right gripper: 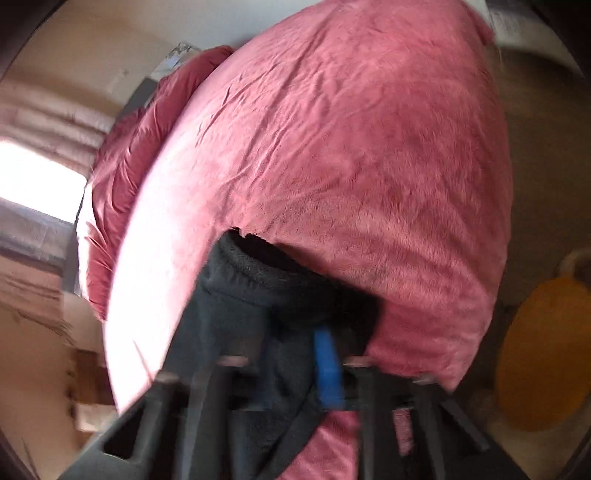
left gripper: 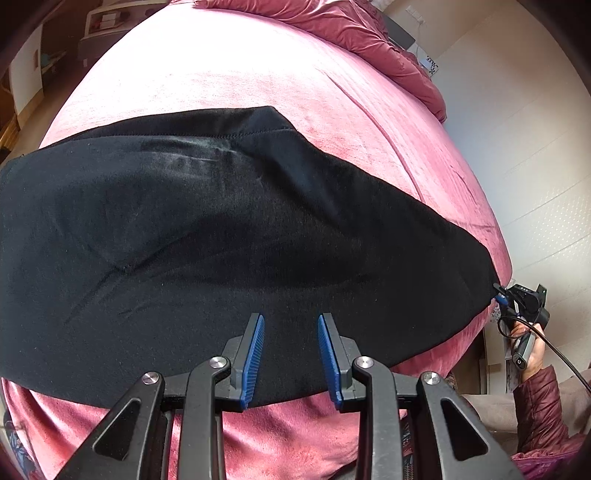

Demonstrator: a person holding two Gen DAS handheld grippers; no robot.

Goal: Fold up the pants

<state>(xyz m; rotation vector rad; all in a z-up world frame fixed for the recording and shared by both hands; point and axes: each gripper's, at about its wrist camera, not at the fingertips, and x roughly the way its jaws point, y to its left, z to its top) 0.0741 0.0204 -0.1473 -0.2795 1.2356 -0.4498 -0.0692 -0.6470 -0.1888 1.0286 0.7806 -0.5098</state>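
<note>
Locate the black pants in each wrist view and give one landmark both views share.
Left wrist: black pants span the middle, edge to edge, beyond the open left tongs.
Right wrist: pants at lower centre, bunched in the right tongs; blurred.
Shared landmark: pink bedspread.

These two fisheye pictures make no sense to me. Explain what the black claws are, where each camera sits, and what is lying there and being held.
No robot: a person holds a two-finger gripper in each hand, with a camera looking along its fingers. The left wrist view shows the left gripper, blue pads apart, empty, over black pants spread on a pink bedspread. At that picture's right edge, the right gripper pinches the pants' far end. The right wrist view is motion-blurred: dark fabric bunched between the fingers, apparently clamped. A rumpled red duvet lies at the bed's far end.
</note>
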